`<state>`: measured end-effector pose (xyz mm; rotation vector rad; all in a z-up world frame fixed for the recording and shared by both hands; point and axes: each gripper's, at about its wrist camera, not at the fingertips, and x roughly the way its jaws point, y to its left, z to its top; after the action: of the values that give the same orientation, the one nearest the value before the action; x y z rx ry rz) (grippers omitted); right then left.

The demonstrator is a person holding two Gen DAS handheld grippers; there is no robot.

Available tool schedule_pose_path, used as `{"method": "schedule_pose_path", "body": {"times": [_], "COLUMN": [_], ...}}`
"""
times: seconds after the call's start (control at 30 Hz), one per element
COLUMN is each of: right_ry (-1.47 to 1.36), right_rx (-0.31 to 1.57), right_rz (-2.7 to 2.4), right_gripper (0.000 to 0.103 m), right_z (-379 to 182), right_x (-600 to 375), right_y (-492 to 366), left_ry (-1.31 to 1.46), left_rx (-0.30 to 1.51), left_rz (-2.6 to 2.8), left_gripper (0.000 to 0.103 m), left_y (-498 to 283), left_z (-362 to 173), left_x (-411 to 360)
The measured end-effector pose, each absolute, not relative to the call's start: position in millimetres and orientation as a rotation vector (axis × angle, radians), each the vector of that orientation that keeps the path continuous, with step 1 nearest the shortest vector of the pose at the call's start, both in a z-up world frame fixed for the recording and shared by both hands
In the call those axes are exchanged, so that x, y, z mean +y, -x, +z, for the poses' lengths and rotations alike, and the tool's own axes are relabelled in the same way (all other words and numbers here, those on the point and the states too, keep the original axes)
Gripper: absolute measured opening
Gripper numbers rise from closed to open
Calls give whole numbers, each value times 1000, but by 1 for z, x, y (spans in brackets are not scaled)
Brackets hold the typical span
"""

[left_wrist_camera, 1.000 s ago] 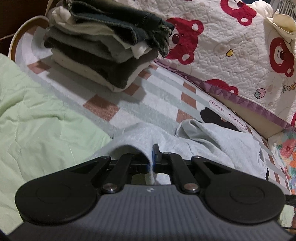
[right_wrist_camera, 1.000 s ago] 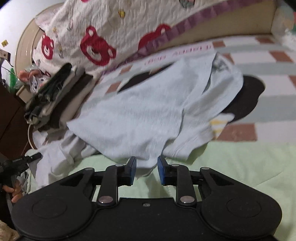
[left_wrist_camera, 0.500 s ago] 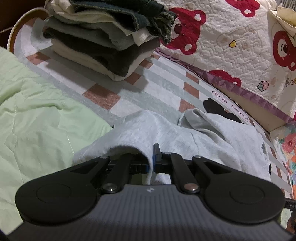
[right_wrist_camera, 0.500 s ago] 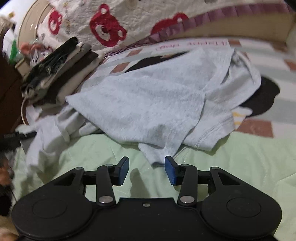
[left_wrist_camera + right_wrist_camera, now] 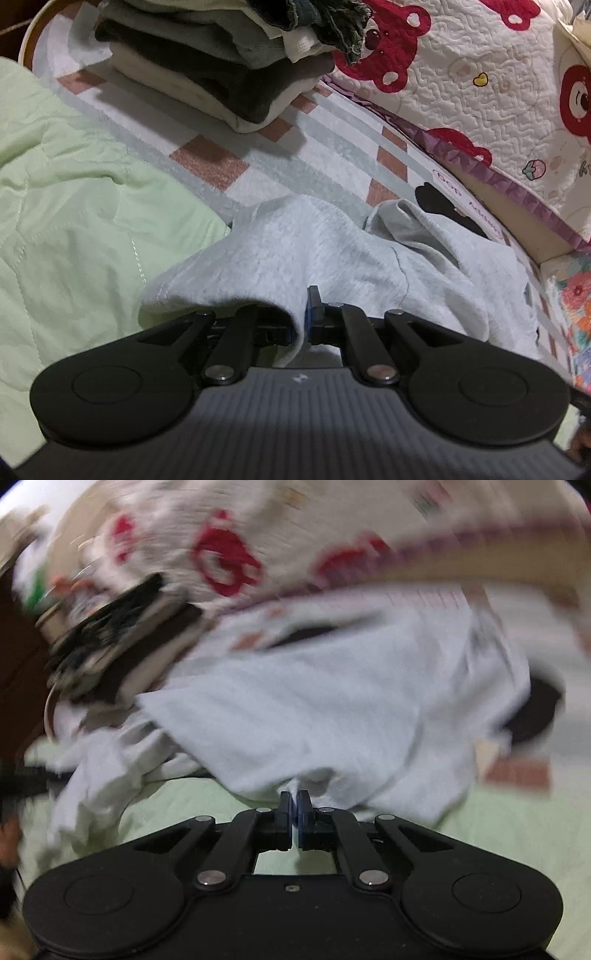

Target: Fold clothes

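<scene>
I see the bed (image 5: 332,173) under everything, its checked sheet in white, grey and rust squares running across the left wrist view. A pale green quilt (image 5: 74,221) covers the near left part of it, and a white bear-print quilt (image 5: 480,92) with red bears rises along the far side. In the right wrist view that same bear quilt (image 5: 229,554) is heavily blurred.

The light grey garment (image 5: 314,251) I am folding lies rumpled across the sheet and onto the edge of the green quilt. From the right wrist it spreads wide (image 5: 332,701) in front of me, one edge trailing off to the left.

A stack of folded clothes (image 5: 221,66) sits on the sheet beyond the garment, well apart from it, dark and cream layers with a dark frayed piece on top.

My left claw (image 5: 301,325) is clamped on a fold of the grey fabric, which drapes over one finger. My right claw (image 5: 294,812) is pinched narrow on the garment's near hem, a tuft of cloth caught between its blue pads (image 5: 303,812).
</scene>
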<state>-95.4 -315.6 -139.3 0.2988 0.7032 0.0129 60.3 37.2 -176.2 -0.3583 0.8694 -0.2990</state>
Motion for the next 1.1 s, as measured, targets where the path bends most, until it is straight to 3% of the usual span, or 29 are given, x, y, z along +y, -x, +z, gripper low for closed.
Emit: {"method": "schedule_pose_path", "body": {"times": [0.13,0.23,0.33,0.4,0.43,0.6,0.77,1.03,1.07,1.1], "right_ry": [-171,-288,-383,-460,-487,-605,-668,-749,-749,-742], "right_rx": [731,767,755,714,696,665,830,717,702,686], "right_rz": [106,88,43,27,16,-67,-173,-54,-39,-24], "right_gripper": [5,6,17,39,44,48,48,49,42,20], "right_z": [-124,-132,-134,-133,-132,-136,-168,-182,-182,-180], "right_x": [-293,-315,-337,-350,-356,-388,-408,-413,-414,-413], "right_y": [114,117,119,120,118,96,66,53,50,45], "left_ry": [349,353,350,350,352,347,334,317,305,292], "left_rx": [866,871,876,877,878,884,881,874,870,865], "left_rz": [-289,-288,-288,-287,-287,-283,-281,-272,-270,-269], "left_gripper": [5,5,5,6,6,6,6,6,6,6], "left_y": [-61,-61,-61,-62,-62,-63,-62,-63,-62,-62], "left_z": [-175,-175,-176,-177,-177,-180,-181,-182,-182,-182], "left_x": [37,37,37,37,38,36,35,32,31,30]}}
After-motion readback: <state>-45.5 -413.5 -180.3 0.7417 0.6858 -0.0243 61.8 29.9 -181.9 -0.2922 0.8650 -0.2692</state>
